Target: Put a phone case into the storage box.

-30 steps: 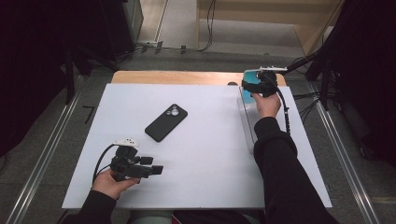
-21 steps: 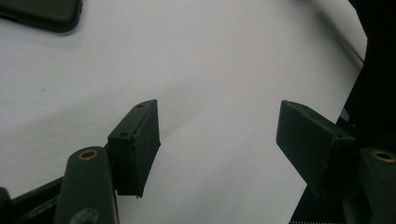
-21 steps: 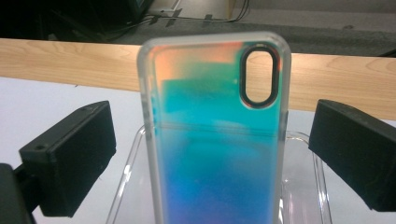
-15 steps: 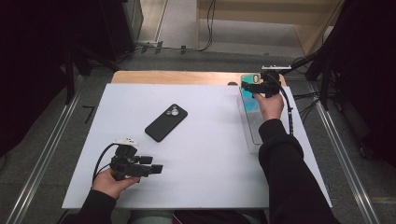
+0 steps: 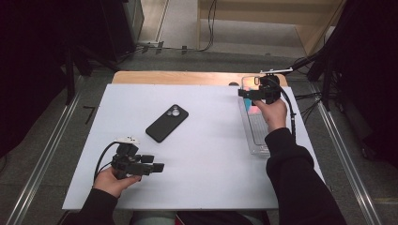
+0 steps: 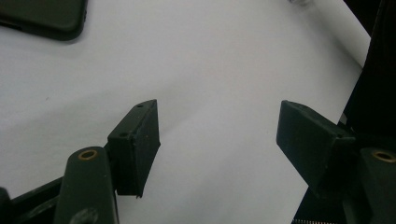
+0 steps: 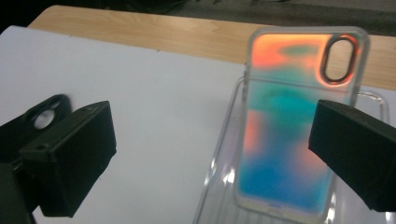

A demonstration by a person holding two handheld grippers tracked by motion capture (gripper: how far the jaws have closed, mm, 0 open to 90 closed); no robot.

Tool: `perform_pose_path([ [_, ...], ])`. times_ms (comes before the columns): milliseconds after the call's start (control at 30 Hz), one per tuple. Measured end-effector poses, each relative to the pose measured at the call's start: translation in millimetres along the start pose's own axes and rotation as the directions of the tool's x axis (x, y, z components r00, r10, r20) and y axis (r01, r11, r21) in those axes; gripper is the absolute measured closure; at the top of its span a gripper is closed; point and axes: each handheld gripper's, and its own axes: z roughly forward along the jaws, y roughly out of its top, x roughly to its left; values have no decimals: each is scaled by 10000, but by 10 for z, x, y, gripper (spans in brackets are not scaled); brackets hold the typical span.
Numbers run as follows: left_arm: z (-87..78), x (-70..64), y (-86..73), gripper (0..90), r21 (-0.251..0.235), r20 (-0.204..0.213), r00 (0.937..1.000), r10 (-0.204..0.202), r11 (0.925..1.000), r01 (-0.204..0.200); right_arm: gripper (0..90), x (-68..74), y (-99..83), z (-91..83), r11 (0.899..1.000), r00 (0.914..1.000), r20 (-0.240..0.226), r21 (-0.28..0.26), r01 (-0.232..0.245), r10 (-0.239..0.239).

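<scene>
High view: right hand-held gripper [image 5: 253, 92] has shifted left, off the tray [image 5: 256, 140].

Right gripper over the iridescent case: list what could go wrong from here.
1. The right gripper is open with the iridescent phone case off-centre, near one jaw; closing now may miss or clip it.
2. The case lies in a clear tray by the table edge; a nudge may shift the tray.

High view looks down; both gripper views skim the shared table [image 5: 211, 140] closely.
</scene>
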Motion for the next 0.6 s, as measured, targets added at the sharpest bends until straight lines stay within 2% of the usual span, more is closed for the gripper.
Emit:
perform_pose_path([
  [233,-6,17,23,301,18,111,9999,37,10000,-37,0,136,-107,-134,9995,9971,-690,-77,304,-308],
  [467,3,19,36,285,69,165,9998,83,9999,-84,0,267,-230,-207,9967,9906,-1156,278,762,-725],
  [600,-1,28,42,285,55,189,9998,83,9999,-84,6,323,-318,-235,9943,9840,-1542,432,973,-896],
])
